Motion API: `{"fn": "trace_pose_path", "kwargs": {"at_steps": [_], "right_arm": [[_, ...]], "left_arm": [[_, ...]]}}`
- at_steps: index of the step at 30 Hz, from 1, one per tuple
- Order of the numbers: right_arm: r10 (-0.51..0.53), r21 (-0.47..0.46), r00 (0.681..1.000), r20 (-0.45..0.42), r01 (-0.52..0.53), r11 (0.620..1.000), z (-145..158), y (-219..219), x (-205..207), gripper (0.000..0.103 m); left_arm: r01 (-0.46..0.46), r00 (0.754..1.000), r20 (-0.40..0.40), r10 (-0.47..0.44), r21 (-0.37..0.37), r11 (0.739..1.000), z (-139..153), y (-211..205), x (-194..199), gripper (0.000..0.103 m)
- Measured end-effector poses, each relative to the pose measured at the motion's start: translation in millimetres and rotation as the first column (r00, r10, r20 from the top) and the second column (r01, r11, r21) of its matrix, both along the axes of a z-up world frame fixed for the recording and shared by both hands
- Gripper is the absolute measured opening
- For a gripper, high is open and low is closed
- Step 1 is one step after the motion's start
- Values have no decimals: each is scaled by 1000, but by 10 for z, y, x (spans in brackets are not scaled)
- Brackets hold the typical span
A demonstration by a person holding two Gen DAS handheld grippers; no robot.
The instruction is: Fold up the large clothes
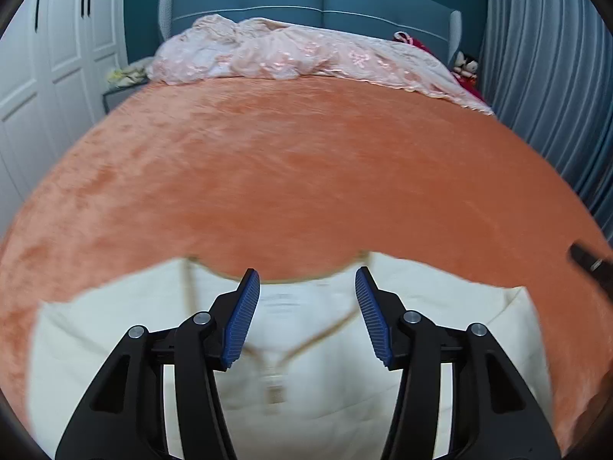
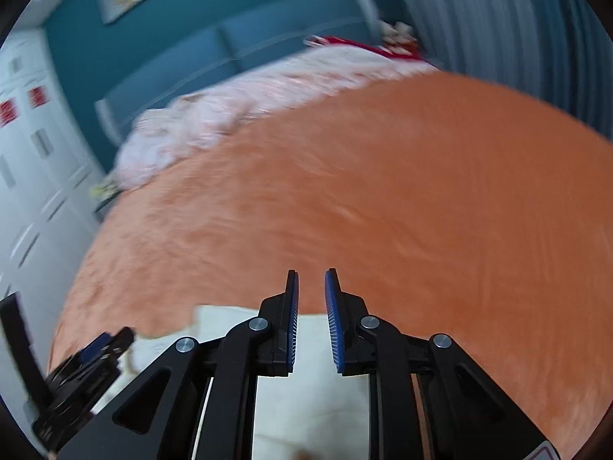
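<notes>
One cream jacket [image 1: 306, 345] lies flat on the orange bed [image 1: 306, 172], at the near edge, toward 6 o'clock in both views. Its collar faces the headboard and its zipper [image 1: 274, 387] runs down the middle, with the pull just below the neckline. The shoulders spread out to 9 and 3 o'clock.

The step in hand looks like lining up for the first fold, with nothing gripped yet. To do it well, each hand-held gripper should take a shoulder or sleeve edge, pinching both layers of cloth at matching points. The lift should be low and even, so the front panels do not slide off each other. The plush bed cover may drag on the fabric, so a small lift before moving sideways would help.

The left hand-held gripper [image 1: 306, 314] hovers over the collar with its blue pads [image 1: 243, 318] spread wide, either side of the neckline. It holds nothing, and whether a tip brushes the cloth I cannot tell. The right hand-held gripper [image 2: 311, 318] sits over the jacket's 3 o'clock side with its pads a narrow gap apart, also empty. Its view is blurred.

A pink quilt [image 1: 299, 53] is bunched at 12 o'clock by the headboard.
</notes>
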State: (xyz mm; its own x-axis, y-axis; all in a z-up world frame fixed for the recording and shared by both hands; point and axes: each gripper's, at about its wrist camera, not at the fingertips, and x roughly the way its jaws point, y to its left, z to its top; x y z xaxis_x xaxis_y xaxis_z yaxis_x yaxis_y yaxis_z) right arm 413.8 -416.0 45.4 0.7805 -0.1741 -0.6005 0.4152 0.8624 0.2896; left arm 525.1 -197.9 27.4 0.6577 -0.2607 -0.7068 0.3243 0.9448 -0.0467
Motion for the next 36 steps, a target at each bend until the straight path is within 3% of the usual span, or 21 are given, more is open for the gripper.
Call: {"fn": "trace_pose_path", "kwargs": {"at_steps": [2, 4, 7, 12, 16, 19, 25, 32, 36], "right_arm": [[164, -5, 985, -50, -165, 986, 66, 388, 224, 18], [303, 31, 949, -87, -301, 953, -18, 741, 439, 18], [360, -16, 916, -176, -368, 929, -253, 1184, 696, 17], [345, 93, 909, -233, -332, 939, -656, 1296, 1019, 17], [391, 150, 886, -250, -363, 919, -860, 1391, 1134, 17], [420, 140, 864, -278, -396, 907, -958, 1524, 1224, 17], [412, 92, 859, -304, -404, 910, -1063, 1563, 1057, 20], [343, 77, 892, -296, -335, 939, -1138, 1348, 1086, 0], [307, 96, 907, -289, -292, 952, -1172, 1188, 1168, 0]], "left_arm": [[-16, 998, -60, 17, 6, 1000, 1, 285, 129, 50], [-35, 995, -97, 38, 37, 999, -67, 524, 227, 50], [-58, 989, -128, 69, 90, 994, -185, 765, 285, 49], [-65, 984, -159, 77, 79, 995, -336, 962, 335, 49], [-38, 983, -177, 43, 30, 999, -406, 905, 382, 49], [-8, 981, -195, 15, 38, 999, -514, 764, 402, 49], [8, 978, -207, 1, 44, 999, -674, 719, 358, 50], [-29, 984, -172, 47, 106, 994, -777, 707, 425, 51], [-53, 984, -165, 74, 126, 991, -808, 699, 537, 52]]}}
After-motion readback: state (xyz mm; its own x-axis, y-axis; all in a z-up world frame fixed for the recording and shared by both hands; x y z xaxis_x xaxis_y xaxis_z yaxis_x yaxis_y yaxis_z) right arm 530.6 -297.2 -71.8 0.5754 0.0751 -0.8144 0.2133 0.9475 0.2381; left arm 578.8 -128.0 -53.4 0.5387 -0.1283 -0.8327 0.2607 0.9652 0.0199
